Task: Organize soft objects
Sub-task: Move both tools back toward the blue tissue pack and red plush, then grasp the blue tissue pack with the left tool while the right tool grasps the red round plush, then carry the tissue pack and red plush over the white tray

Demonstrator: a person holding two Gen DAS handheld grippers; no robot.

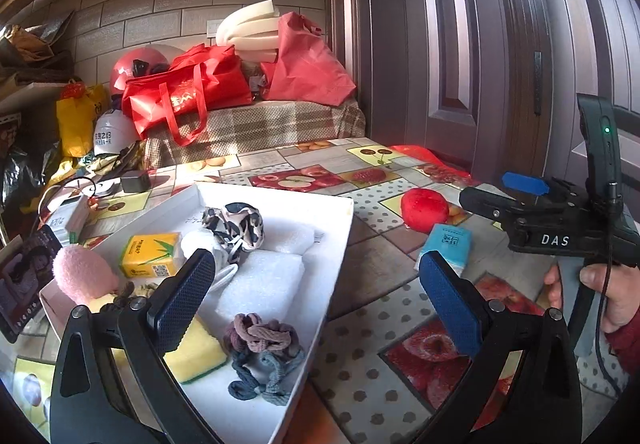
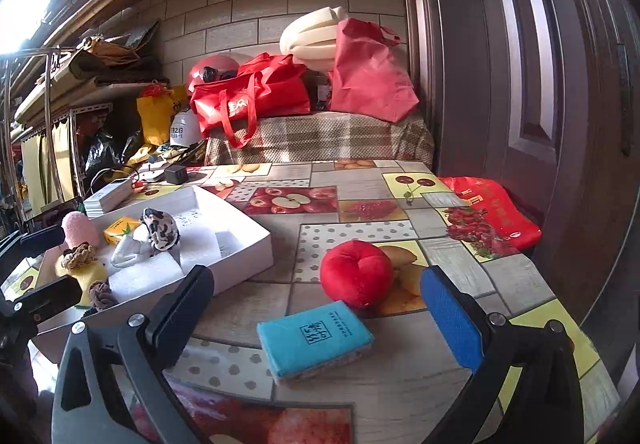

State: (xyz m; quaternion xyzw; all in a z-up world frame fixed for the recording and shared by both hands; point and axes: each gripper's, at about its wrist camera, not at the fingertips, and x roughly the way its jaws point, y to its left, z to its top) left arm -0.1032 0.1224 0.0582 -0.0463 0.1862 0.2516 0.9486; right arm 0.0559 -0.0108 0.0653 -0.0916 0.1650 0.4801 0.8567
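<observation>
A white tray on the table holds a pink plush, a yellow tissue pack, a patterned scrunchie, white foam, a yellow sponge and hair ties. My left gripper is open and empty over the tray's right edge. On the table right of the tray lie a red plush apple and a blue tissue pack. My right gripper is open and empty, just above the blue pack. The right gripper also shows in the left wrist view.
The fruit-print tablecloth covers the table. A red bag lies at its far right edge by the door. Boxes, a charger and a phone sit left of the tray. A covered bench with red bags stands behind.
</observation>
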